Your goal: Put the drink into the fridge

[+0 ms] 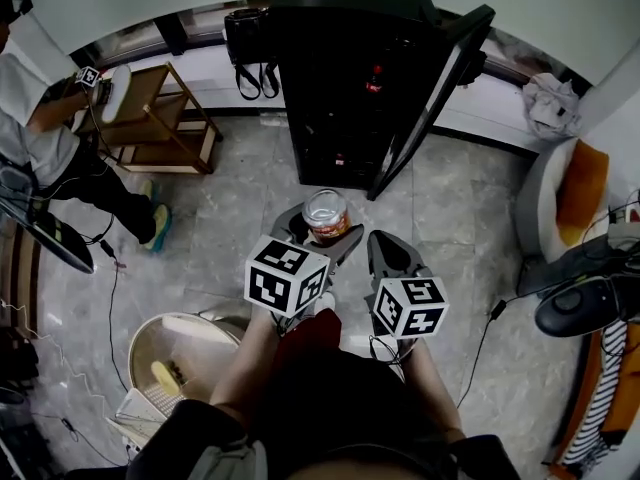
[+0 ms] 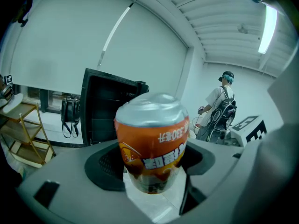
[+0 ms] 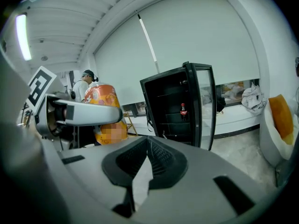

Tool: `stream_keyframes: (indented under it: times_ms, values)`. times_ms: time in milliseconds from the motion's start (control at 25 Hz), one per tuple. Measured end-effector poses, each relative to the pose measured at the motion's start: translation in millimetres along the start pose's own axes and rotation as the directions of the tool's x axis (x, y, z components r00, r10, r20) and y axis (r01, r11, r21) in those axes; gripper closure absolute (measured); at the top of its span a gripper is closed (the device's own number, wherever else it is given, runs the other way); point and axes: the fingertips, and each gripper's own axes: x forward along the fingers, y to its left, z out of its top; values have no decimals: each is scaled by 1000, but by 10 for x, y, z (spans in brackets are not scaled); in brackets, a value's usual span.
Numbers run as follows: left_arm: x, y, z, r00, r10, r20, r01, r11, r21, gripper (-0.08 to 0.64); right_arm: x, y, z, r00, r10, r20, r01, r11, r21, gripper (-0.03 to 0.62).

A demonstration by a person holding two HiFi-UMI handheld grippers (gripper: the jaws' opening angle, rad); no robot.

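- Left gripper (image 2: 152,171) is clamped on the drink (image 2: 152,141), an orange-labelled bottle. Its jaws press the labelled body from both sides, probably because that wide part gives the firmest hold for carrying.
- Right gripper (image 3: 148,149) has its jaws brought together with nothing between them. It hangs just beside the left one, apparently free because nothing needs a second grip.
- The drink is in the air in front of the person, above the tiled floor (image 1: 230,228) and short of the fridge (image 1: 340,78), so it is not yet inside.
- The fridge door (image 1: 432,93) stands swung open to the right, leaving the dark shelves reachable. A small red bottle (image 3: 183,111) stands on one shelf.
- The next step looks like carrying the drink forward to a free shelf, keeping clear of the door's edge.
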Motion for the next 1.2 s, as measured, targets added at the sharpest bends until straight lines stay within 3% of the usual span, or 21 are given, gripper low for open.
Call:
stream_keyframes:
  times_ms: [320, 1200]
  values:
    - [261, 429, 194, 1000, 3, -6, -3, 1000, -10, 218, 444, -171, 207, 1000, -27, -11, 27, 1000, 4, 574]
    - [1189, 1006, 378, 999, 16, -51, -15, 1000, 13, 218, 1165, -915, 335, 997, -56, -61, 57, 998, 25, 574]
